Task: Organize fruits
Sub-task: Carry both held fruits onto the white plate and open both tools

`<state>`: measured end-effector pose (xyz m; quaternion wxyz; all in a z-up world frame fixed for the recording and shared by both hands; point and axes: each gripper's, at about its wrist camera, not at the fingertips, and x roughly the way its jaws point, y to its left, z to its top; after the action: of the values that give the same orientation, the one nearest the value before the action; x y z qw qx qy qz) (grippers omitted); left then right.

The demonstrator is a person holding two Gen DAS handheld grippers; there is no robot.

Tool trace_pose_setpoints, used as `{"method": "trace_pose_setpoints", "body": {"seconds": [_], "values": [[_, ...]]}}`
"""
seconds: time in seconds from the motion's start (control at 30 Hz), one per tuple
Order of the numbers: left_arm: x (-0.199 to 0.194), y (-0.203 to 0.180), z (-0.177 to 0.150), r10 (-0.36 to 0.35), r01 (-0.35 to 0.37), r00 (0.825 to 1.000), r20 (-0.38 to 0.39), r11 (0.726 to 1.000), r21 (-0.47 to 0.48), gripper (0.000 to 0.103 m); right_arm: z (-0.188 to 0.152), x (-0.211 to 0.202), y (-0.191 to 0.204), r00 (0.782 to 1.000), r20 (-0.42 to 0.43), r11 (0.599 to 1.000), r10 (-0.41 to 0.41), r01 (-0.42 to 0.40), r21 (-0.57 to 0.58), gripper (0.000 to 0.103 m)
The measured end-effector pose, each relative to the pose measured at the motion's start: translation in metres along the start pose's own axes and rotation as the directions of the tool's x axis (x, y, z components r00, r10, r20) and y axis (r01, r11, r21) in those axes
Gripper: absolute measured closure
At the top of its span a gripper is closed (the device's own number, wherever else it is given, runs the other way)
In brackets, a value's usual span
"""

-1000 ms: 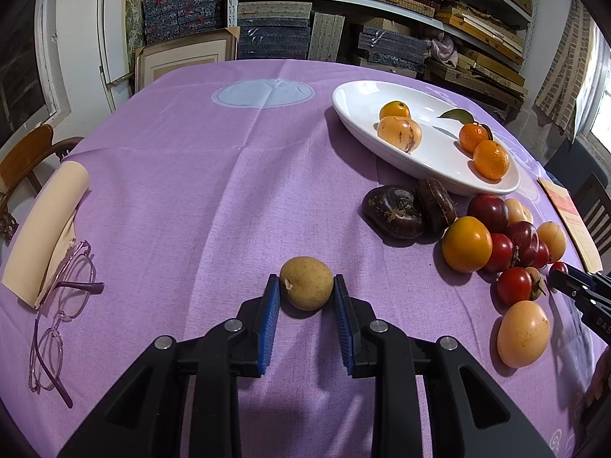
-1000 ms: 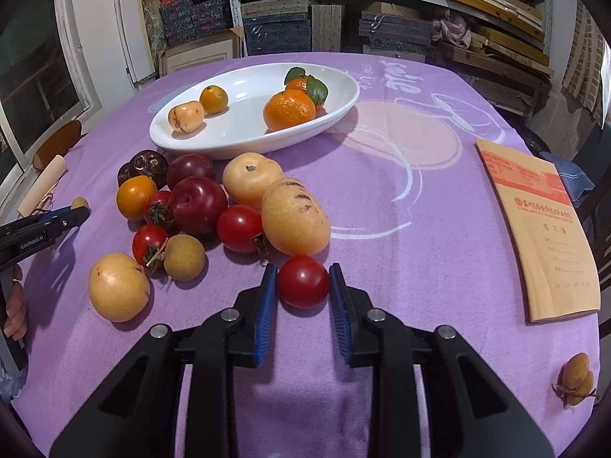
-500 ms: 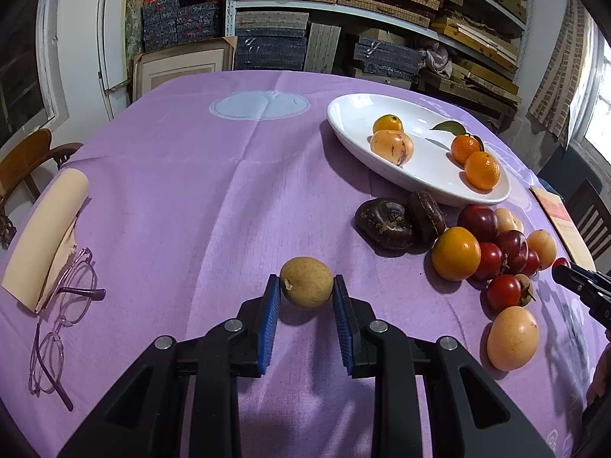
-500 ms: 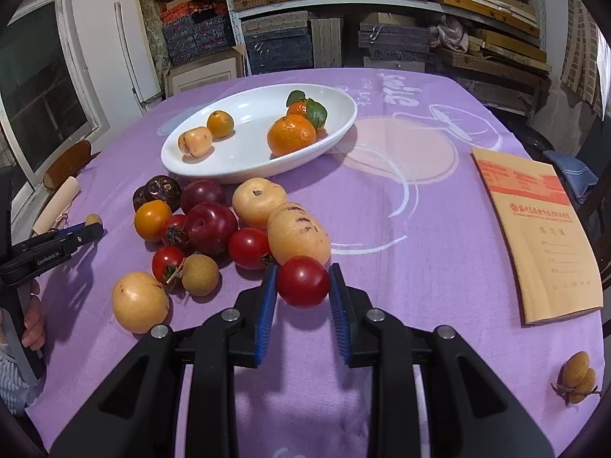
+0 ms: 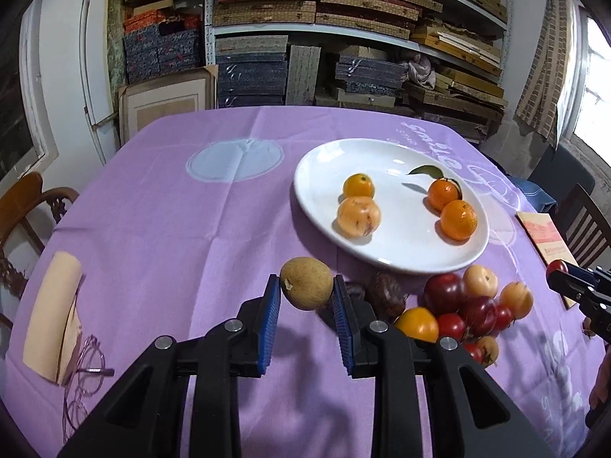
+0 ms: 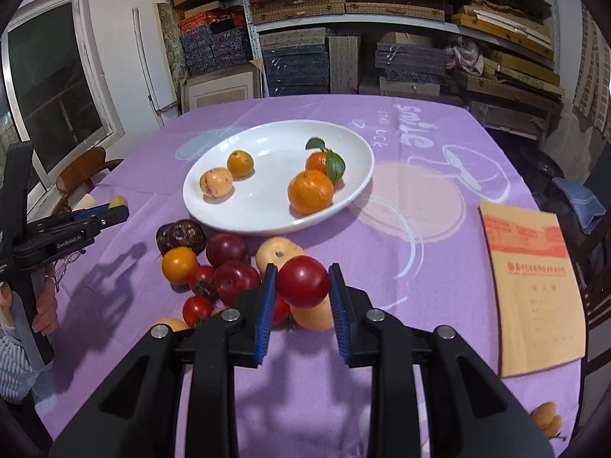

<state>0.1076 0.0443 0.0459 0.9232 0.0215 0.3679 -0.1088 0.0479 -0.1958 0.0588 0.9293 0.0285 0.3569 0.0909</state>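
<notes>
Brown fruit clamped in L gripper, red tomato clamped in R gripper

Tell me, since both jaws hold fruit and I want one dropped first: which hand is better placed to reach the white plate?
Probably the right gripper: its red tomato faces the white plate almost straight ahead; the left gripper with its brown fruit sits off to the plate's side.

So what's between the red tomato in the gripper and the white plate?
In the right wrist view, the loose fruit pile: a pale yellow fruit and a dark plum lie between the held tomato and the plate.
</notes>
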Motion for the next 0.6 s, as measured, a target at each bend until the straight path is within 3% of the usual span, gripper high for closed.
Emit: {"method": "trace_pose_setpoints", "body": {"seconds": [0.23,0.43,0.6], "values": [[0.028,-0.029,0.041,-0.005,0.004,1.0,0.016,0.999,0.037,0.075,0.041,0.03,0.031,1.0,-0.016,0.997,0.023,-0.024,-0.076,0.076],[0.067,-0.024,0.085,0.008,-0.008,1.0,-0.008,1.0,0.026,0.075,0.061,0.076,0.049,0.997,-0.063,0.995,0.037,-0.043,-0.09,0.076],[0.107,-0.018,0.105,-0.026,0.026,0.998,-0.062,1.0,-0.001,0.075,0.07,0.108,0.054,0.993,-0.118,0.994,0.031,-0.043,-0.096,0.076]]}}
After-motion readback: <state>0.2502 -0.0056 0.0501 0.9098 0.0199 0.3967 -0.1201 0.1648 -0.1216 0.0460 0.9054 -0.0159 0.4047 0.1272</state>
